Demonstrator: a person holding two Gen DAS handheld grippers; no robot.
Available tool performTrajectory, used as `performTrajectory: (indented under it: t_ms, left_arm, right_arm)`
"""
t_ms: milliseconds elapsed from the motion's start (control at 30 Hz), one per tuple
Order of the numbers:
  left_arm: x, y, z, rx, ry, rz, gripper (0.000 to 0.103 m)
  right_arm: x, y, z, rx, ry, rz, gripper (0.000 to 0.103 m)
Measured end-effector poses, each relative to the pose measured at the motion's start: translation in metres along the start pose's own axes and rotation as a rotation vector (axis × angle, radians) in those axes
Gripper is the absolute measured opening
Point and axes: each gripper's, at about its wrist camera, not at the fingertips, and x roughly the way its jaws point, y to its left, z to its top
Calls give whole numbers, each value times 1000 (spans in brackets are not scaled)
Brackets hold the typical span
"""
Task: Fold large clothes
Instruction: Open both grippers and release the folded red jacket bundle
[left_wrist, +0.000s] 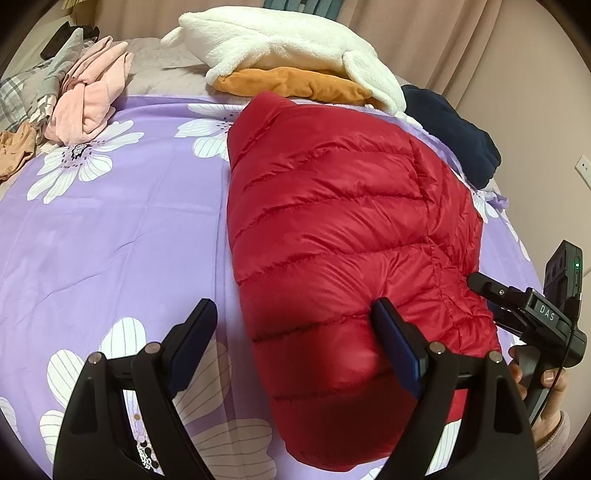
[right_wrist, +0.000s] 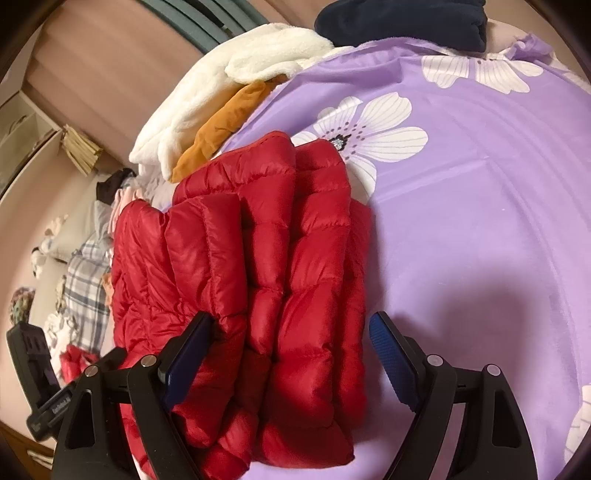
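Note:
A red quilted puffer jacket (left_wrist: 343, 229) lies folded into a thick bundle on the purple flowered sheet (left_wrist: 122, 229). My left gripper (left_wrist: 293, 308) stands open over the bundle's near left edge, one finger above the sheet and the other above the red fabric. At the bundle's right side, a hand holds my right gripper (left_wrist: 487, 295). In the right wrist view the jacket (right_wrist: 280, 258) shows stacked folded layers. My right gripper (right_wrist: 290, 319) is open and straddles them, its left finger (right_wrist: 192, 343) against the fabric and its right finger (right_wrist: 391, 350) apart from it, over the sheet (right_wrist: 480, 221).
A white fleece (left_wrist: 280, 44) over an orange garment (left_wrist: 295, 83) lies beyond the jacket, with a navy garment (left_wrist: 454, 133) to the right. Pink clothes (left_wrist: 92, 99) and plaid clothes (left_wrist: 26, 88) are piled far left. Curtains hang behind the bed.

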Motion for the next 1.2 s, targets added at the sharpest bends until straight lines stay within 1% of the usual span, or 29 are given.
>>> performTrajectory:
  t_ms: [167, 267, 367, 400, 533, 633, 700, 767, 900, 967, 1033, 1133, 1167, 1200]
  left_arm:
    - [-3, -2, -2, 9, 0, 13, 87]
    - [-8, -3, -4, 19, -5, 28, 86]
    - [-17, -3, -6, 40, -16, 53, 86]
    - [-21, -3, -6, 47, -23, 58, 86]
    - [-27, -2, -7, 60, -29, 48, 85]
    - [-23, -5, -7, 66, -17, 29, 84]
    - [-23, -10, -8, 76, -17, 21, 78]
    - [-22, -18, -10, 106, -14, 11, 75]
    - [-18, -36, -13, 179, -1, 0, 66]
    - [-15, -40, -14, 189, 5, -2, 66]
    - [-12, -43, -14, 194, 11, -4, 66]
    - [-6, -45, -13, 199, 21, -13, 66]
    - [-5, -45, -12, 201, 25, -13, 66]
    - [-3, -46, -12, 205, 28, -15, 66]
  right_arm:
    - [-3, -2, 0, 4, -7, -14, 85]
    - [-12, -3, 0, -7, -38, -61, 85]
    - [-26, -2, 3, -36, -83, -136, 85]
    - [-29, -1, 4, -43, -93, -141, 85]
    - [-45, 12, 11, -107, -146, -138, 85]
    - [-48, 29, 13, -161, -167, -103, 85]
    - [-45, 45, 14, -218, -178, -73, 85]
    - [-40, 59, 16, -264, -182, -46, 81]
    - [-28, 82, 20, -338, -160, 1, 65]
    - [-19, 91, 25, -370, -148, 16, 61]
    - [-15, 95, 23, -379, -134, 31, 52]
    - [-3, 95, 25, -380, -108, 19, 50]
    - [4, 94, 26, -380, -96, -19, 50]
    - [8, 92, 26, -379, -84, -39, 50]
